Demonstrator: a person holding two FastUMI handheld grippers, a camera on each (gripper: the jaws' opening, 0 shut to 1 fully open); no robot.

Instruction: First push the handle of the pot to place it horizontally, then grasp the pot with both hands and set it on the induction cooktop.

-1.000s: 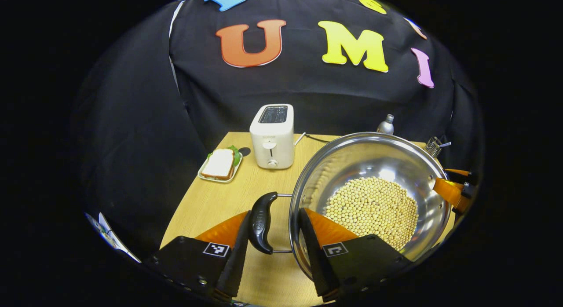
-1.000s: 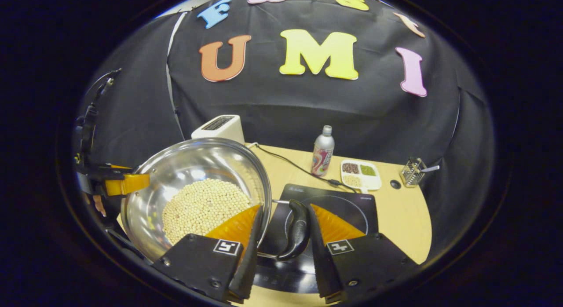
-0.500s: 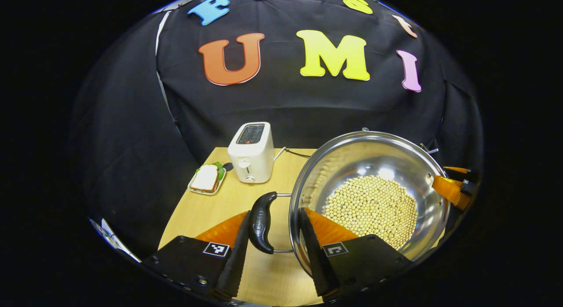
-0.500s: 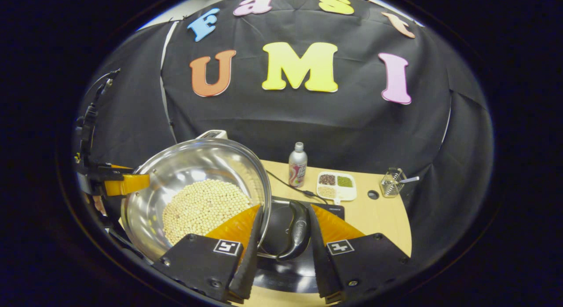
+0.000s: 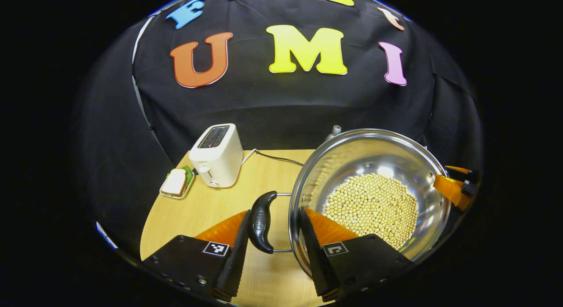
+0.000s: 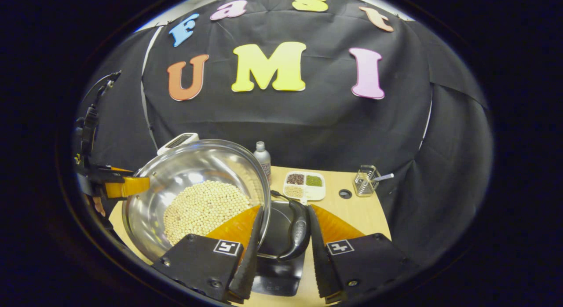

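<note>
I carry the pot (image 5: 369, 197), full of pale beans (image 5: 371, 206), between both hands, clear of the surface (image 5: 206, 201). My left gripper (image 5: 272, 250) has its jaws around the pot's left handle (image 5: 261, 221), one finger outside it and one against the pot wall; whether both press on it I cannot tell. My right gripper (image 6: 281, 250) sits the same way at the right handle (image 6: 299, 230).

Over the last second the toaster (image 5: 216, 155) and the sandwich plate (image 5: 177, 184) have slid toward the surface's far left corner in the left gripper view, and the induction cooktop (image 6: 279, 272) has come in underneath the pot's right side in the right gripper view. The bottle (image 6: 263, 159), the sample tray (image 6: 304, 185) and the wire holder (image 6: 366, 181) sit along the far edge. So the handles are level, the lift is done, and I judge lowering onto the cooktop comes next, probably after a little more travel.
</note>
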